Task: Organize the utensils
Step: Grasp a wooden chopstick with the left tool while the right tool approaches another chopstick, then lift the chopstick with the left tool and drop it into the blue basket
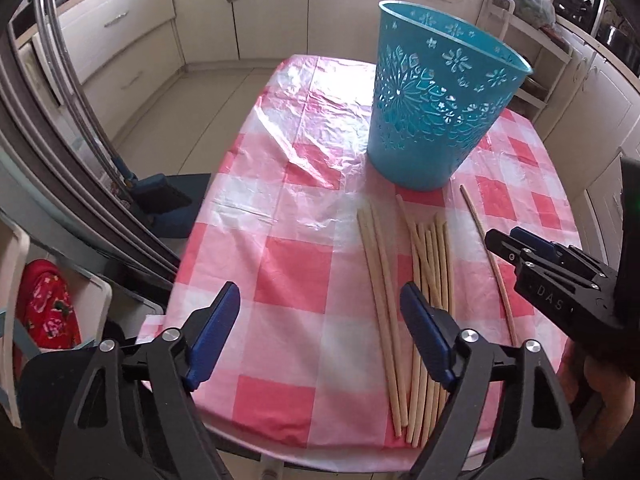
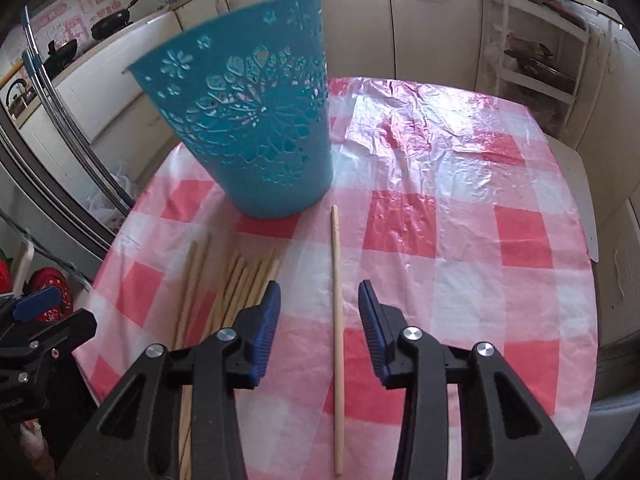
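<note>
A teal cut-out plastic bin [image 1: 436, 108] [image 2: 252, 120] stands upright on the table. In front of it lie several long wooden sticks [image 1: 424, 272] [image 2: 240, 284] in a loose bunch. One single stick [image 1: 490, 256] [image 2: 337, 320] lies apart to their right. My left gripper [image 1: 320, 320] is open and empty, hovering just left of the bunch. My right gripper [image 2: 319, 316] is open above the single stick, which lies between its fingers; it also shows in the left wrist view [image 1: 520, 246].
The table wears a pink-and-white checked plastic cloth [image 1: 304, 264] [image 2: 460, 240]. Kitchen cabinets [image 1: 260, 4] ring the room. A fridge door [image 1: 48, 152] stands to the left. A white shelf rack [image 2: 532, 48] stands at the right.
</note>
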A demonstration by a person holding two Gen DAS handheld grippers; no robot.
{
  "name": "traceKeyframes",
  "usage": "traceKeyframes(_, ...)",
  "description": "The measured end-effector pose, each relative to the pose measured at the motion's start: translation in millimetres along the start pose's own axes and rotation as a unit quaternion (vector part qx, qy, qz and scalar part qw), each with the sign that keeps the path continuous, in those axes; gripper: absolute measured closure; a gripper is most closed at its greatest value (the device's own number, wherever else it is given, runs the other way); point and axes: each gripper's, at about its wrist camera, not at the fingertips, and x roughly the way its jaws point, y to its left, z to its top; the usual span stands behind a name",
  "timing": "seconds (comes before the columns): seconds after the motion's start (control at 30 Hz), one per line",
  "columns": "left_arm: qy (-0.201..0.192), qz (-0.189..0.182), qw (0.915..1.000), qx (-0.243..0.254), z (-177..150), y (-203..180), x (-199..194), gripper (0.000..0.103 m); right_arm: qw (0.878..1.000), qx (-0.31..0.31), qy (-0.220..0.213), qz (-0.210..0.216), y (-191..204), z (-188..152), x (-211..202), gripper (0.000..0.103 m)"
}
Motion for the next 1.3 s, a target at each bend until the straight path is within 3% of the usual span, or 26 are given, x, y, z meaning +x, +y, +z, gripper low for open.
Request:
traceKeyframes(0.17,0.035,-0.002,0.9993,-0.014,15,-4,47,0.047,1.000,-0.006,0.011,-0.002,0,7,23,0.077)
traceKeyframes(0.4,0.045,0.014,0.9989,-0.004,24,-17,71,0.048,1.000,-0.011,0.001,-0.007,-2,8,25,0.077)
traceKeyframes(0.5,0.043,0.035,0.9984,0.005,27,-22,76,0.053,1.000,-0.006,0.005,-0.001,-4,10,24,0.084)
traceKeyframes(0.6,0.040,0.034,0.9985,0.016,32,-28,78,0.070,1.000,-0.002,0.010,0.005,-7,13,26,0.088)
traceKeyframes(0.67,0.037,0.026,0.9987,0.024,32,-33,76,0.092,1.000,-0.001,0.012,0.009,-7,13,26,0.090)
traceKeyframes(0.7,0.037,0.021,0.9986,0.032,33,-37,77,0.097,1.000,-0.001,0.013,0.010,-6,13,27,0.090)
traceKeyframes(0.87,0.046,-0.012,0.9979,0.044,37,-38,69,0.098,0.999,0.018,0.018,0.028,-13,14,29,0.090)
traceKeyframes(1.0,0.008,-0.056,0.9981,0.027,48,-22,22,0.098,0.997,0.045,0.023,0.052,-21,13,30,0.090)
traceKeyframes(1.1,-0.048,-0.110,0.9928,0.007,70,-9,-32,0.098,0.997,0.049,0.024,0.054,-22,14,31,0.090)
traceKeyframes(1.2,-0.118,-0.152,0.9812,-0.002,103,-7,-91,0.098,0.997,0.055,0.025,0.056,-23,16,32,0.090)
traceKeyframes(1.3,-0.198,-0.181,0.9634,-0.002,144,-14,-138,0.098,0.996,0.061,0.024,0.061,-25,16,33,0.090)
